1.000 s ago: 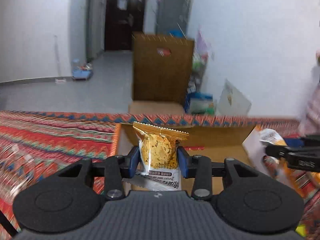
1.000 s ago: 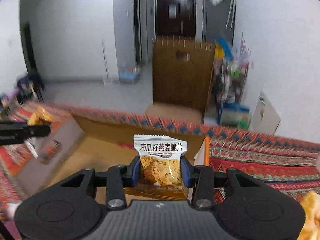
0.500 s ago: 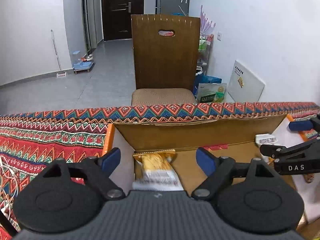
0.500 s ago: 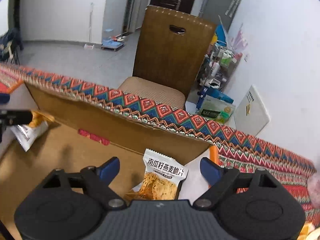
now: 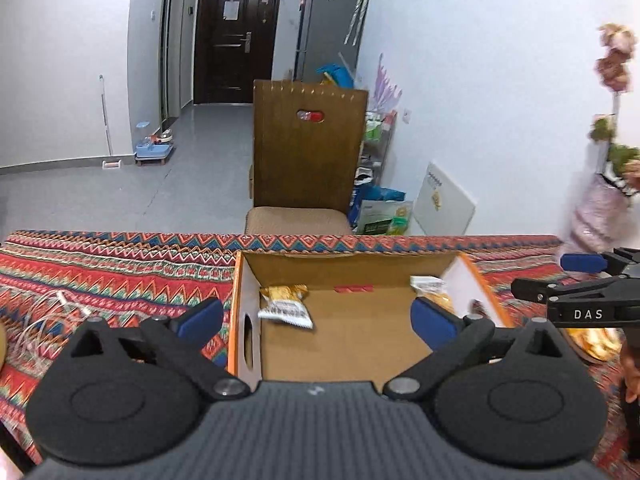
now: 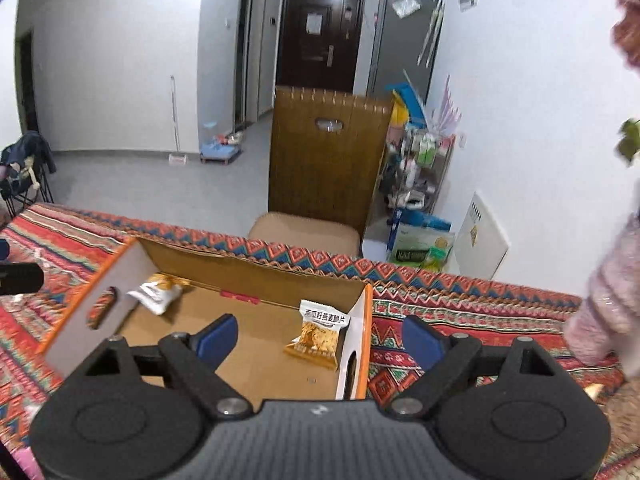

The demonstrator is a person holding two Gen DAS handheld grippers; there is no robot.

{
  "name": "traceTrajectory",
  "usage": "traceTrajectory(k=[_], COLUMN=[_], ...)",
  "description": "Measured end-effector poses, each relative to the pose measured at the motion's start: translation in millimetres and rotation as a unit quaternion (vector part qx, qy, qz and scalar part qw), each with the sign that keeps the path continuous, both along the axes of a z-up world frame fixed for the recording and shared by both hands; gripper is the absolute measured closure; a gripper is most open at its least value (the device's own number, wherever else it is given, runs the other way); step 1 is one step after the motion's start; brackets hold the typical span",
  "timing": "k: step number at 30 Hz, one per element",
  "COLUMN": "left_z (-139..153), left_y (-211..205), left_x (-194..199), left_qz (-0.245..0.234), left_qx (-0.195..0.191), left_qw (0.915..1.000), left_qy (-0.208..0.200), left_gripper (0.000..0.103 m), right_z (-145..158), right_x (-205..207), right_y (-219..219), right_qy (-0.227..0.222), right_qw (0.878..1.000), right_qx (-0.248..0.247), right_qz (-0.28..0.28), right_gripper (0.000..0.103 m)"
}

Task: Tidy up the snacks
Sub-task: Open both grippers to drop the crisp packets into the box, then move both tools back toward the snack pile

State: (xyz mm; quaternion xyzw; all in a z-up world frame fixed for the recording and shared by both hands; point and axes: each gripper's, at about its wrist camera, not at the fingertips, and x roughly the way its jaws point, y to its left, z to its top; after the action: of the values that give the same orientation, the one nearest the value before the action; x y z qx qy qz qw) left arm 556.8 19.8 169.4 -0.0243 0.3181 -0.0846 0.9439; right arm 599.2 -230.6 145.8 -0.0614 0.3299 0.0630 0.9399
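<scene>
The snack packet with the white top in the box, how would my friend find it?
Find the open cardboard box on the zigzag tablecloth. Two packets lie inside, far apart. Yours is the snack packet by the box's right wall, with black writing on its white top; the other packet lies by the left wall.

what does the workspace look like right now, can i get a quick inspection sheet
surface: table under a red patterned cloth, box standing on it
job's things: open cardboard box holds two snack packets, one in the left corner, one leaning at the right wall
clutter: more snack packets on the cloth right of the box
grippers: left tool open, empty, above the box; right tool open, empty; both have just been opening, nothing between their pads
cables: thin clear wire on the cloth left of the box
surroundings: wooden chair behind the table, dark door, a pink sleeve at the right edge
</scene>
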Motion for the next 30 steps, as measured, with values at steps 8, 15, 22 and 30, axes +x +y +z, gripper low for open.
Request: traceTrajectory(k=[8, 15, 22, 30], left_z=[30, 16, -42, -121], left_y=[-2, 12, 32, 22], left_x=[-132, -262, -371, -443], left_qz=[0.017, 0.003, 0.023, 0.041], left_qx=[0.008, -0.033, -0.062, -0.025], left_qw=[0.9982, 0.9946, 0.991, 0.9881], left_qy=[-0.057, -0.099, -0.116, -0.146], left_gripper=[0.0, 0.0, 0.0, 0.0], right_z=[45, 40, -7, -81], right_x=[-134, -260, -368, -451], right_y=[-13, -38, -60, -57], right_qy=[-0.073, -0.122, -0.163, -0.165], right_qw=[0.997, 0.988, 0.979, 0.976], right_qx=[0.016, 0.077, 0.11, 0.131], right_qz=[0.029, 0.048, 0.049, 0.048], right_gripper=[0.0, 0.0, 0.0, 0.0])
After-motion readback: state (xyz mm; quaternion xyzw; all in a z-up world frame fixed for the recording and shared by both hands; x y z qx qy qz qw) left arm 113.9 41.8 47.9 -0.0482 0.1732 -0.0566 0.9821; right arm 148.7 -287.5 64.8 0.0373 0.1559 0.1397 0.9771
